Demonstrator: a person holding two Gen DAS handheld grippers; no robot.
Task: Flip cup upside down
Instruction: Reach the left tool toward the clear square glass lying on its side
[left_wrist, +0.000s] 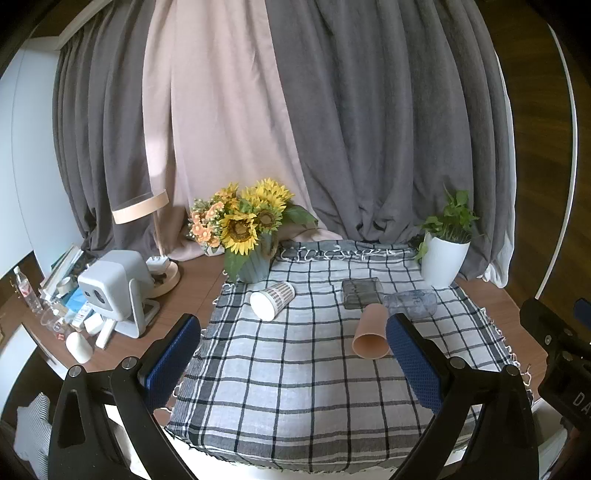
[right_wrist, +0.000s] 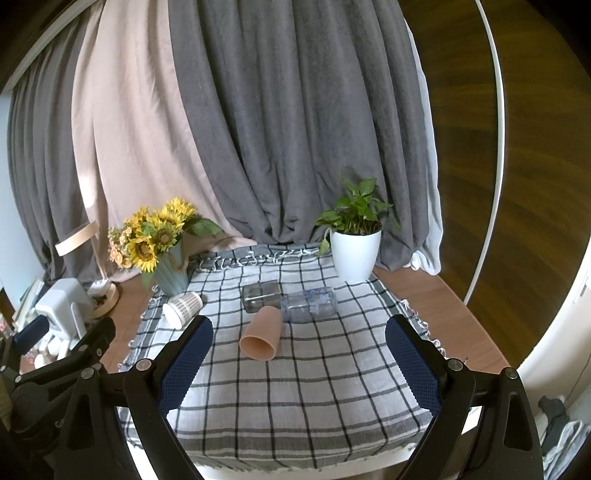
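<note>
4 cups lie on their sides on the checked cloth (right_wrist: 295, 387). Left gripper (left_wrist: 293, 354) spread wide, holding nothing; peach cup (left_wrist: 371, 334) just ahead of its right finger, mouth facing the gripper. Right gripper (right_wrist: 299, 354) spread wide, holding nothing; same peach cup (right_wrist: 261, 334) ahead, left of centre. Patterned paper cup (left_wrist: 272, 300) ahead-left of the left gripper.

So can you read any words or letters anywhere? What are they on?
"DA", cut off by the frame edge: on the right tool's black body.
"Go", partly hidden: on the left tool's black body.
Water bottle label: too small to read.
Patterned cup: pattern only, no words.
</note>
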